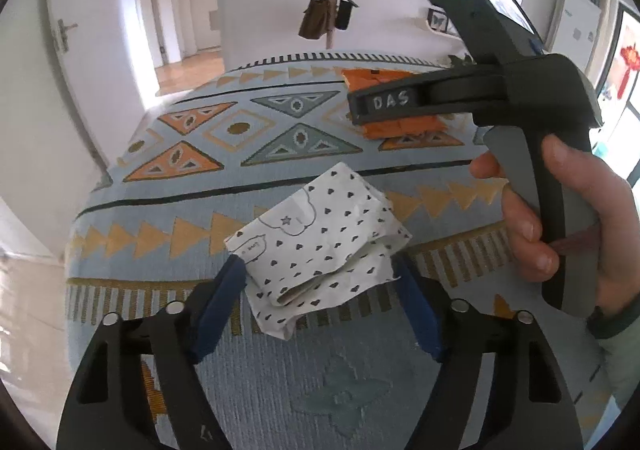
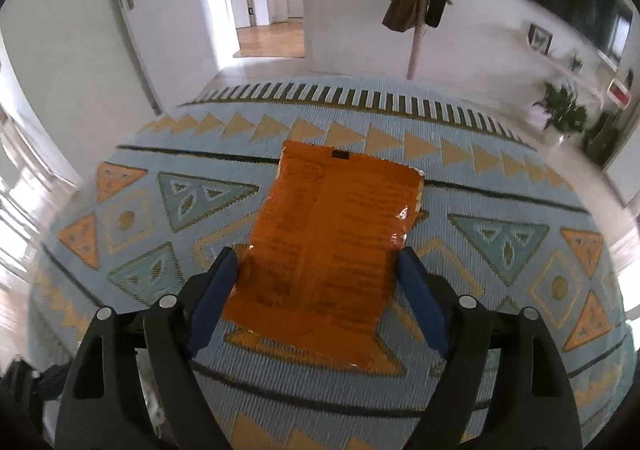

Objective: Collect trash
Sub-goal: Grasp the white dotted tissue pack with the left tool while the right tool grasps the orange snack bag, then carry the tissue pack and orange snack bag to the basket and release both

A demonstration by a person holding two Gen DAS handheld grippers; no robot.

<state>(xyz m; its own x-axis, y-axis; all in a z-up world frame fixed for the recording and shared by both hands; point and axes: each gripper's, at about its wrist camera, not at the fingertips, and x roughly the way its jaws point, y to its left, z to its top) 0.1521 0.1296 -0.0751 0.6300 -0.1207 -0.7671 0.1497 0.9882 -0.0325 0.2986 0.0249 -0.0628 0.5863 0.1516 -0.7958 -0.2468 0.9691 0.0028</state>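
Left wrist view looks down on a patterned rug (image 1: pixel 248 138) where a crumpled white wrapper (image 1: pixel 320 246) printed with small dark hearts lies between the blue fingers (image 1: pixel 222 302) of the left gripper (image 1: pixel 320 274). The fingers are spread, one at each side of the wrapper and close to its edges; whether they touch it cannot be told. The wrapper's long axis runs slantwise, from lower left up toward the upper right, and its folded open end faces the camera.

Farther up the rug lies a flat orange packet (image 1: pixel 396 106), partly hidden behind the right gripper (image 1: pixel 384 106), which the right hand (image 1: pixel 560 226) holds by its grey handle.

Right wrist view shows the same orange packet (image 2: pixel 332 242) lying flat on the rug (image 2: pixel 500 242), its long axis pointing away from the camera and leaning slightly left. The right gripper (image 2: pixel 318 274) has its fingers (image 2: pixel 420 298) apart, straddling the near half of the packet, one beside each long edge. A coat stand with bags (image 2: pixel 416 6) is in the background.
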